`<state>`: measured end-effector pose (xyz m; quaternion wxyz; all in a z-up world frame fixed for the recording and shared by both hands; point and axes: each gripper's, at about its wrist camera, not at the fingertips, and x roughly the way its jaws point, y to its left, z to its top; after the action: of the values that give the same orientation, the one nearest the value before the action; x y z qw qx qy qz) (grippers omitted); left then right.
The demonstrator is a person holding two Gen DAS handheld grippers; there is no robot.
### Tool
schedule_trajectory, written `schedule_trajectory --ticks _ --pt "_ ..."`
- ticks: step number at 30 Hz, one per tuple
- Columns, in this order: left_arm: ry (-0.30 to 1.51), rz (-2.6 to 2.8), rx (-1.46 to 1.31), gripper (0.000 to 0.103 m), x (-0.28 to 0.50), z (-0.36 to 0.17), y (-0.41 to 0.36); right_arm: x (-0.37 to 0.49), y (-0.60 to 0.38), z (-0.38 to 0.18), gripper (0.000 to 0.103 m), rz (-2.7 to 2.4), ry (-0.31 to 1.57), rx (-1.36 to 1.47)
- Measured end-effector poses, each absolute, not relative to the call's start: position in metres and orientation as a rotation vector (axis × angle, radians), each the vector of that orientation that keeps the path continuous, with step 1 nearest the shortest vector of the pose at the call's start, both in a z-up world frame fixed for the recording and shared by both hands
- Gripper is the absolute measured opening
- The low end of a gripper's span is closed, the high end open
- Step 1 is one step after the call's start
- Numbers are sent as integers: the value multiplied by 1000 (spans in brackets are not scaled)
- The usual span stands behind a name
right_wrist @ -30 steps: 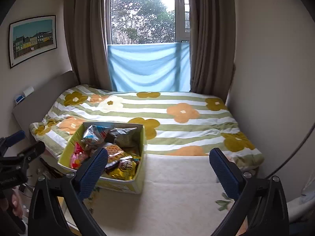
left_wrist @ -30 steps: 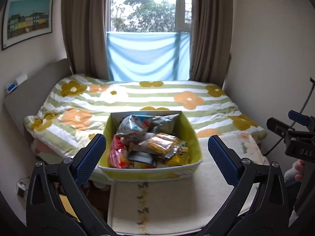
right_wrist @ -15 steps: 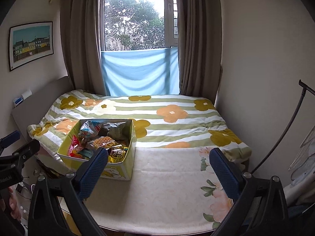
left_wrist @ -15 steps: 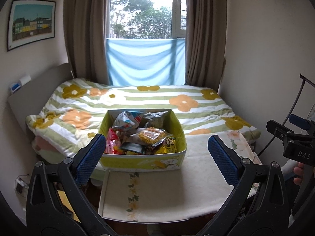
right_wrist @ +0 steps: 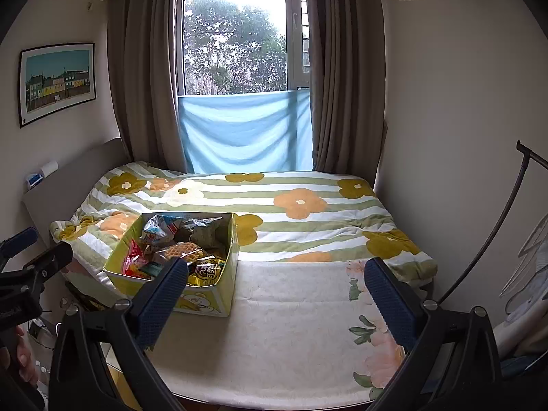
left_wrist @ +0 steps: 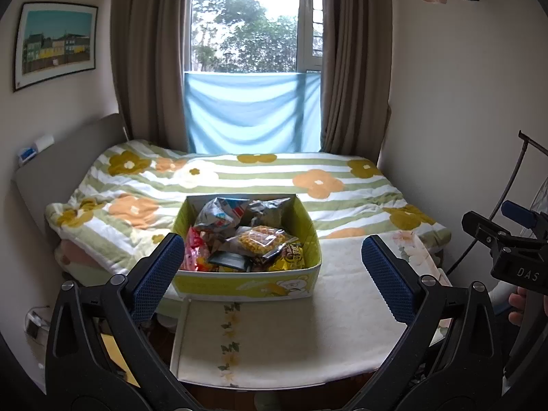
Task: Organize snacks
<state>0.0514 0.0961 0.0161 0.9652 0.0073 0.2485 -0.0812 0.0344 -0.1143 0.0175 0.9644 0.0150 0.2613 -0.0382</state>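
A yellow-green cardboard box [left_wrist: 246,284] [right_wrist: 219,294] full of snack bags sits at the near end of the bed, on a cream floral mat [left_wrist: 291,335] [right_wrist: 291,325]. Inside lie a silver bag [left_wrist: 219,212], a clear bag of yellow snacks [left_wrist: 262,239], a red bag [left_wrist: 193,253] and a yellow packet [left_wrist: 291,257]. My left gripper [left_wrist: 272,270] hangs open in front of the box, well short of it. My right gripper [right_wrist: 275,284] is open too, off to the box's right over the mat. Neither holds anything.
A striped flower quilt [left_wrist: 239,178] covers the bed behind the box. A grey headboard [left_wrist: 68,157] runs along the left, a window with brown curtains [left_wrist: 150,54] stands at the back. A dark metal rack [right_wrist: 507,226] leans at the right wall.
Both grippers have pulled back and risen from the bed; the box looks smaller and farther, and the mat's front edge has come into view. Both stay open.
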Motion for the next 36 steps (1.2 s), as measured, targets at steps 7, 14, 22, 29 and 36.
schedule_trajectory --ticks 7,14,22,29,36 --pt "504 -165 22 103 54 16 95 35 -117 17 102 -77 530 33" --pt "504 -165 21 103 55 15 95 36 -118 17 102 -80 531 35" --pt "512 -163 20 103 61 14 95 39 -120 16 102 -77 535 46" --pt "531 -159 17 103 66 10 99 41 -120 14 102 -76 542 52" --pt "527 -144 27 103 67 9 101 42 -119 13 102 -76 539 54"
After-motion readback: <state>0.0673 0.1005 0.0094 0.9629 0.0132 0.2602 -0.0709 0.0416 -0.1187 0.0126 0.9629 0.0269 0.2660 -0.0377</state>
